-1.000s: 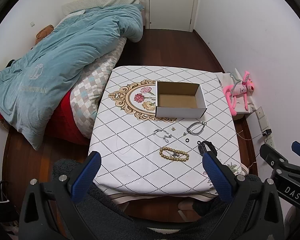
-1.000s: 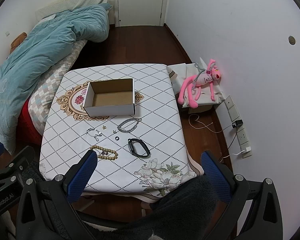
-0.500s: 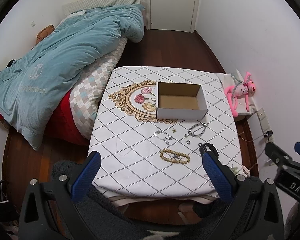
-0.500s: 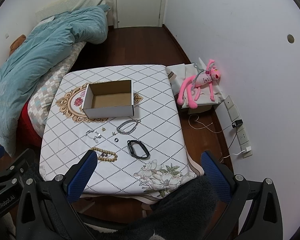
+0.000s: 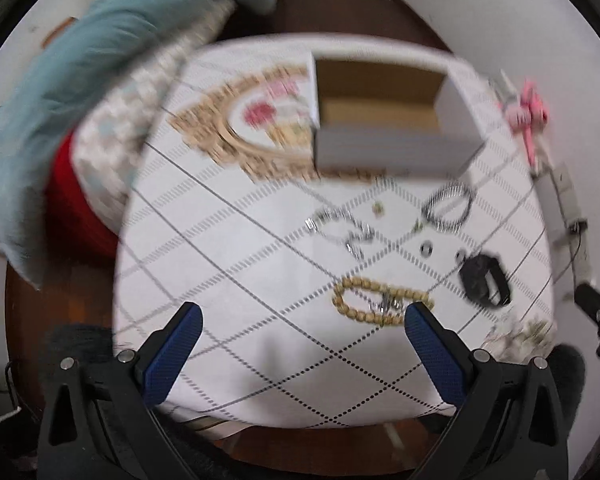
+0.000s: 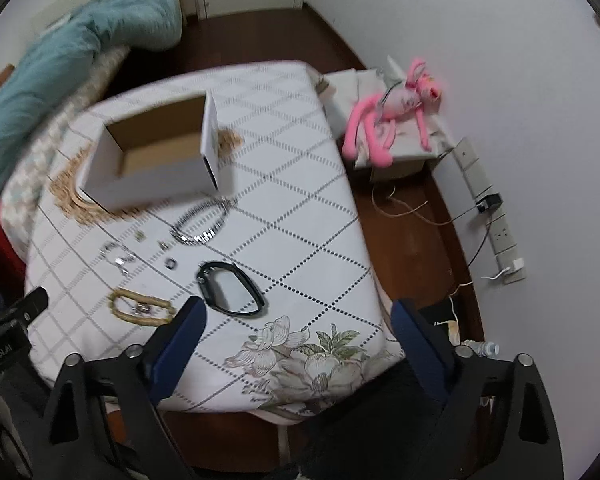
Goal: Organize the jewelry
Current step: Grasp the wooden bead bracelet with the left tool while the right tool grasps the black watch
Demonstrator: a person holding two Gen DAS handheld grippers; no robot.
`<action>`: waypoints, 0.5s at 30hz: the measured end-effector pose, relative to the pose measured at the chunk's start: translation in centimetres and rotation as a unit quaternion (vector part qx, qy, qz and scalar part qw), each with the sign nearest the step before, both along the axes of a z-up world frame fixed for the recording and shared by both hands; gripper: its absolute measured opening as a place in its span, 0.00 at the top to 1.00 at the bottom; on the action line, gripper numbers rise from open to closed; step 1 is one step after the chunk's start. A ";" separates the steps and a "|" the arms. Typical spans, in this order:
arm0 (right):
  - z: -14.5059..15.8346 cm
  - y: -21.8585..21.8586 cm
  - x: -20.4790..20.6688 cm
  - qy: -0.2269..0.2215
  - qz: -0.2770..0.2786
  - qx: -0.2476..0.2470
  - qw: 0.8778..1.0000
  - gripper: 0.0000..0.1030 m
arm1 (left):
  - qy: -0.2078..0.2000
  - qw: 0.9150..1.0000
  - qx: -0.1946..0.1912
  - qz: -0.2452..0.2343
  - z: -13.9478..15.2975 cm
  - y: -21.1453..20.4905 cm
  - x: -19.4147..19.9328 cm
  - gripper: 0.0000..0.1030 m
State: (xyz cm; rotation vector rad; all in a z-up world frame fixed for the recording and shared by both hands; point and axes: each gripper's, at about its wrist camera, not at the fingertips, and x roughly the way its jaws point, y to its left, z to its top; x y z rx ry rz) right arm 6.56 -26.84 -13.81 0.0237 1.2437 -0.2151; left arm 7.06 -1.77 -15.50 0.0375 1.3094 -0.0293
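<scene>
An open cardboard box is set upright; a bead bracelet, black band and silver chain are laid before it.

Only one piece of lettering can be made out. In the right wrist view, white print on the black body of the left gripper, at the frame's left edge beside the table, reads roughly "GenRobot.AI"; it is partly cut off and blurred. The left wrist view is motion-blurred, and nothing in it is legible.
</scene>
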 end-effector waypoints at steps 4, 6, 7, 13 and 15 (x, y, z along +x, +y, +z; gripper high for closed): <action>-3.5 -0.2 1.1 0.019 0.004 0.019 1.000 0.26 | 0.043 0.999 -0.016 -0.006 -4.0 -0.7 0.6 0.19; -5.3 -0.1 1.8 0.026 0.007 0.029 0.999 0.32 | 0.054 0.998 -0.026 -0.003 -5.3 -0.8 0.8 0.20; -5.9 0.1 2.0 0.031 0.008 0.032 0.999 0.35 | 0.058 0.998 -0.028 -0.002 -5.7 -0.8 0.9 0.21; -8.7 0.7 3.3 0.043 0.015 0.048 0.998 0.41 | 0.063 0.997 -0.043 0.005 -6.9 -0.3 1.6 0.35; -9.7 0.6 3.7 0.054 0.013 0.057 0.997 0.45 | 0.066 0.997 -0.048 0.008 -7.3 -0.1 1.7 0.44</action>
